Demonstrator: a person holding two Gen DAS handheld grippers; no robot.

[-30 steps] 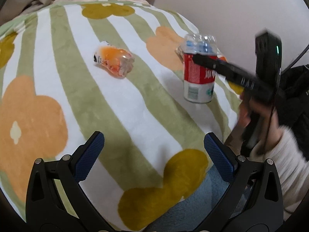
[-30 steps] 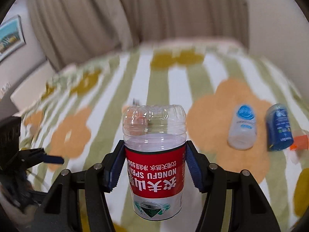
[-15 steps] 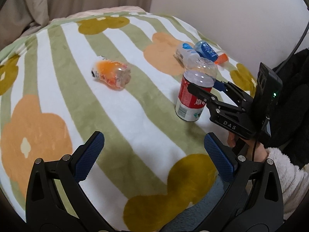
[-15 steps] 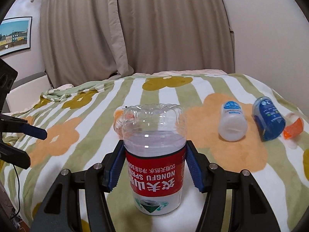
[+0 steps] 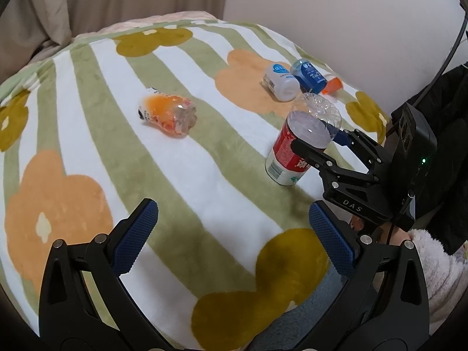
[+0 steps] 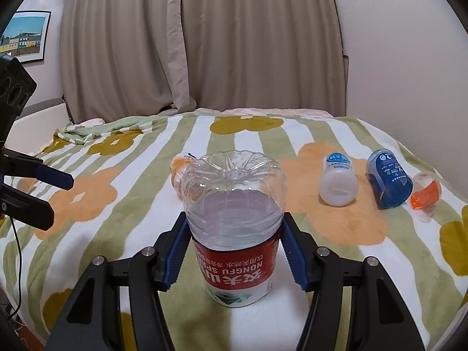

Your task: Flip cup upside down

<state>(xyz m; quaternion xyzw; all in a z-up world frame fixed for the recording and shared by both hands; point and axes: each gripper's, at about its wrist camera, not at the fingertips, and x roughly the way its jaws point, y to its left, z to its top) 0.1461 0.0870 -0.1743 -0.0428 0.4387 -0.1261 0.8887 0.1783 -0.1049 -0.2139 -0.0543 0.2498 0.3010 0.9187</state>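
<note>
The cup (image 6: 234, 234) is a cut clear plastic bottle with a red Nongfu Spring label. It stands upside down on the flowered blanket (image 6: 131, 199), closed base up, label text inverted. My right gripper (image 6: 234, 251) is shut on the cup, blue pads (image 6: 175, 251) pressing both sides at the label's top edge. In the left wrist view the cup (image 5: 295, 146) sits at the right, held by the right gripper (image 5: 318, 143). My left gripper (image 5: 234, 237) is open and empty, near the blanket's front edge.
An orange-tinted cut bottle (image 5: 168, 114) lies on its side mid-blanket. A white bottle (image 6: 337, 180), a blue bottle (image 6: 389, 181) and a small orange piece (image 6: 425, 194) lie at the far right. Curtains and a wall stand behind.
My right gripper has lowered the upside-down cup onto the blanket, still gripping it. The left gripper stays open and has hardly moved.
</note>
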